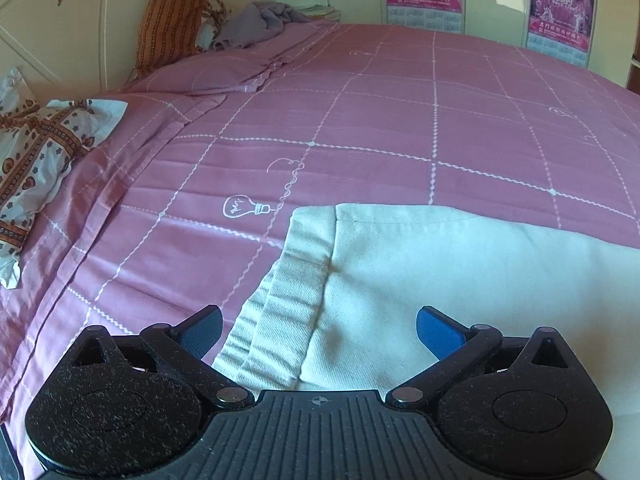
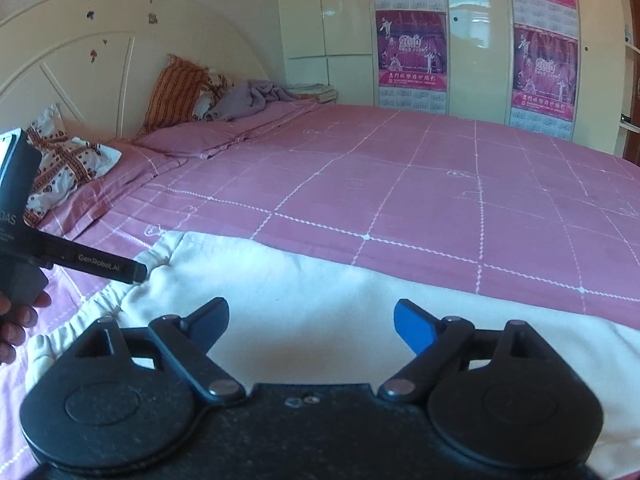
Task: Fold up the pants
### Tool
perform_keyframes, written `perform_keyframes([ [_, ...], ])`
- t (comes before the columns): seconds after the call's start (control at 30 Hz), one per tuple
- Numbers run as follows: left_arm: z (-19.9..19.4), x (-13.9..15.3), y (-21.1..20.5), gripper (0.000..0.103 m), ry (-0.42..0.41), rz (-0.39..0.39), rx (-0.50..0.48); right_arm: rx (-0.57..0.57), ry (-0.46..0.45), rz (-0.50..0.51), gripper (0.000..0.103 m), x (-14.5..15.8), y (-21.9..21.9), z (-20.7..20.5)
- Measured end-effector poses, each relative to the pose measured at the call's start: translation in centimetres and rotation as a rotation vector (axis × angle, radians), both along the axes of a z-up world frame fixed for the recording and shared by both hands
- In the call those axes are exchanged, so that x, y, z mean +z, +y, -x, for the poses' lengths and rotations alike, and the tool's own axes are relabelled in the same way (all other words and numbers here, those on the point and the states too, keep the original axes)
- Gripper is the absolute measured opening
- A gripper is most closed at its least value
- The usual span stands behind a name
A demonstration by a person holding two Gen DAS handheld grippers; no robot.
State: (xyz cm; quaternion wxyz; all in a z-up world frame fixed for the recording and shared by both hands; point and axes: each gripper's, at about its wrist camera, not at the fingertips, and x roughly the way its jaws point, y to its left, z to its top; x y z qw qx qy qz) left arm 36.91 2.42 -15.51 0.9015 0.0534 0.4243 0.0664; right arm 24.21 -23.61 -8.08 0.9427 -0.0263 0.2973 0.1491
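Note:
Cream-white pants (image 1: 420, 280) lie flat on the pink checked bedspread (image 1: 360, 120), with the elastic waistband (image 1: 280, 320) at their left end. My left gripper (image 1: 319, 330) is open and empty, just above the waistband area. In the right wrist view the pants (image 2: 320, 292) stretch to the right and my right gripper (image 2: 311, 322) is open and empty over their middle. The left gripper's black finger (image 2: 100, 266) shows there, its tip at the waistband corner (image 2: 156, 256).
Patterned pillows (image 1: 44, 152) and an orange pillow (image 1: 172, 24) lean at the cream headboard (image 1: 60, 32) on the left. A crumpled purple cloth (image 1: 260, 20) lies at the far corner. A wardrobe with posters (image 2: 412, 52) stands behind the bed.

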Motion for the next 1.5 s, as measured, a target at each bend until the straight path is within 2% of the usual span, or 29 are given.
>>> perform_keyframes([
  [0.17, -3.3, -2.8, 1.4, 0.103, 0.049, 0.016, 0.014, 0.072, 0.088, 0.056, 0.081, -2.6, 0.6, -5.5],
  [0.3, -5.1, -5.1, 2.7, 0.102, 0.09, 0.077, 0.015, 0.087, 0.128, 0.076, 0.081, -4.0, 1.0, -9.5],
  [0.33, -5.4, -5.8, 3.0, 0.089, 0.102, 0.106, 0.001, 0.086, 0.138, 0.078, 0.081, -4.3, 1.1, -10.3],
  [0.37, -5.8, -6.4, 3.3, 0.082, 0.119, 0.13, -0.005, 0.087, 0.146, 0.096, 0.081, -4.6, 1.2, -11.3],
  [0.47, -6.0, -7.3, 4.1, 0.075, 0.105, 0.186, -0.007, 0.115, 0.164, 0.196, 0.081, -5.7, 2.2, -13.8],
  [0.57, -5.9, -7.4, 3.1, 0.063, 0.097, 0.151, -0.061, 0.124, 0.194, 0.26, 0.078, -7.0, 2.7, -15.9],
  [0.63, -6.0, -7.4, 2.8, 0.052, 0.095, 0.153, -0.072, 0.134, 0.223, 0.266, 0.078, -7.7, 2.8, -16.7],
  [0.67, -5.9, -7.3, 2.5, 0.05, 0.094, 0.149, -0.072, 0.142, 0.227, 0.262, 0.076, -7.8, 2.6, -16.7],
  [0.73, -5.9, -7.2, 2.0, 0.045, 0.092, 0.133, -0.072, 0.171, 0.244, 0.245, 0.06, -7.7, 2.6, -16.6],
  [0.77, -5.8, -7.1, 1.7, 0.043, 0.09, 0.127, -0.068, 0.184, 0.249, 0.237, 0.029, -7.5, 2.6, -16.3],
  [0.8, -5.5, -6.9, 1.4, 0.039, 0.09, 0.122, -0.066, 0.185, 0.247, 0.25, 0.012, -7.3, 2.8, -16.0],
  [0.9, -4.8, -6.1, 2.0, 0.034, 0.088, 0.127, -0.058, 0.197, 0.222, 0.28, 0.01, -6.6, 3.0, -14.4],
  [1.0, -3.0, -4.9, 3.0, 0.032, 0.058, 0.15, -0.055, 0.199, 0.15, 0.247, 0.01, -4.4, 3.0, -11.1],
  [1.17, 2.8, -1.9, 5.4, 0.03, 0.006, 0.187, -0.086, 0.302, 0.048, 0.181, 0.009, 0.1, 3.4, -0.1],
  [1.27, 7.3, -0.7, 7.0, 0.031, 0.018, 0.203, -0.107, 0.348, 0.066, 0.161, 0.009, -0.2, 4.0, 6.8],
  [1.33, 9.8, -0.5, 7.7, 0.039, 0.044, 0.211, -0.102, 0.336, 0.101, 0.149, 0.011, -2.2, 4.3, 9.9],
  [1.4, 12.1, -0.6, 8.6, 0.048, 0.089, 0.245, -0.069, 0.3, 0.197, 0.141, 0.026, -5.1, 4.6, 11.5],
  [1.47, 14.0, -0.6, 9.8, 0.064, 0.135, 0.295, -0.041, 0.256, 0.268, 0.117, 0.03, -6.9, 4.7, 12.2],
  [1.5, 14.9, -0.5, 10.4, 0.076, 0.144, 0.344, -0.028, 0.242, 0.271, 0.1, 0.036, -7.0, 4.6, 12.6],
])
